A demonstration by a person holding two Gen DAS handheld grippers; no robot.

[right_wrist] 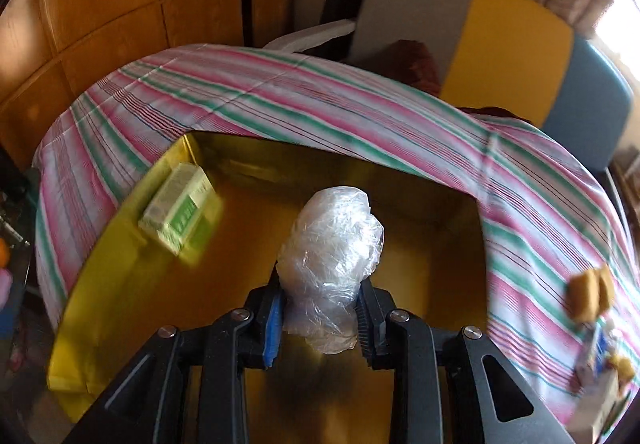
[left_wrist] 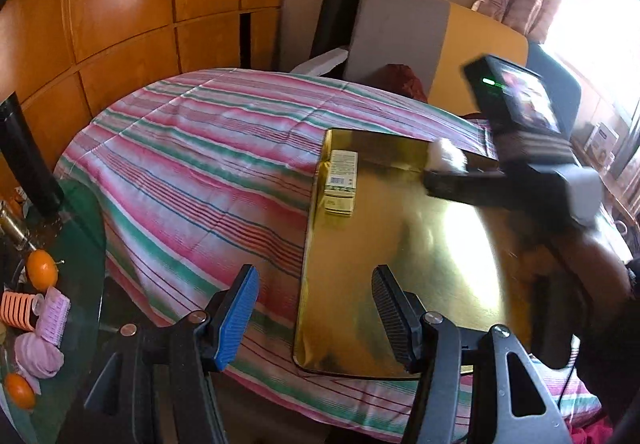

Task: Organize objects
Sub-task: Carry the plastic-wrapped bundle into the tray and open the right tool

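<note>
A shiny gold tray (left_wrist: pixel 400 244) lies on the striped cloth (left_wrist: pixel 192 164). A small green and white box (left_wrist: pixel 340 182) lies flat at the tray's far left side. My left gripper (left_wrist: pixel 316 276) hovers open over the tray's near left edge, nothing between its fingers. In the left wrist view my right gripper (left_wrist: pixel 444 172) reaches in from the right, blurred, with a white bundle at its tip. In the right wrist view, my right gripper (right_wrist: pixel 320 284) is shut on a crumpled clear plastic bag (right_wrist: pixel 336 236) above the tray (right_wrist: pixel 432 228). The box (right_wrist: pixel 180 204) is to its left.
A glass side table (left_wrist: pixel 80 228) at the left carries oranges (left_wrist: pixel 40 268), pink hair rollers (left_wrist: pixel 54 318) and a black cylinder (left_wrist: pixel 28 160). Brown snack pieces (right_wrist: pixel 592 296) lie on the cloth to the right of the tray. A grey and yellow chair back (left_wrist: pixel 400 32) stands behind.
</note>
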